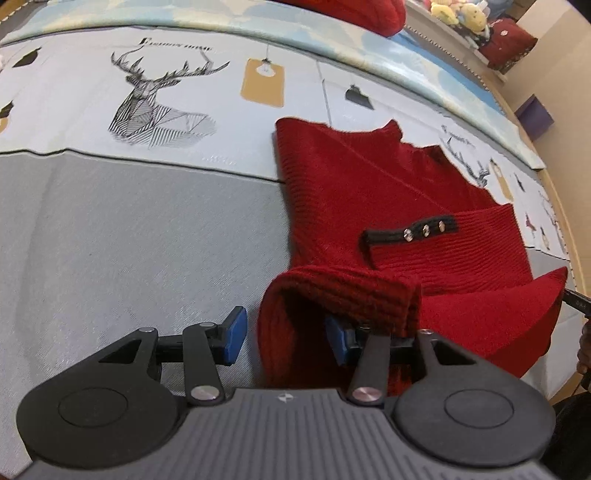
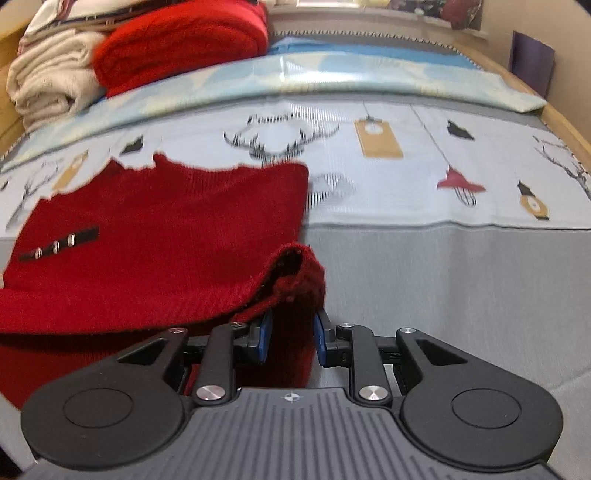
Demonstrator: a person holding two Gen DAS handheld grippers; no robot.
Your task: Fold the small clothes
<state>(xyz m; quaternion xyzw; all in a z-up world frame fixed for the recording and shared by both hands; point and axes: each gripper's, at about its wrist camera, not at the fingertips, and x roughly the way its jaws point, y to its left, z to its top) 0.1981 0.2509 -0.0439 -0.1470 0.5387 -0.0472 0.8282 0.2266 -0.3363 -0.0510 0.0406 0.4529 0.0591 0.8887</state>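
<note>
A red knit sweater (image 1: 369, 184) lies on the bed, with a black tab with three metal buttons (image 1: 413, 234) on a sleeve folded across it. Its ribbed hem (image 1: 343, 291) is raised at the near edge and drapes over the right finger of my left gripper (image 1: 286, 338). That gripper's jaws stand apart, and the left pad (image 1: 234, 336) is clear of the cloth. In the right wrist view the sweater (image 2: 166, 221) fills the left half, showing the same tab (image 2: 59, 243). My right gripper (image 2: 291, 336) has a bunched corner of the hem (image 2: 299, 273) pinched between its blue pads.
The bed cover has a pale deer print (image 1: 155, 103) at the back and plain grey cloth (image 1: 129, 240) near me. Folded red (image 2: 177, 40) and cream (image 2: 48, 81) blankets are stacked at the far left. Plush toys (image 1: 458, 14) and a purple box (image 1: 535, 114) lie beyond the bed.
</note>
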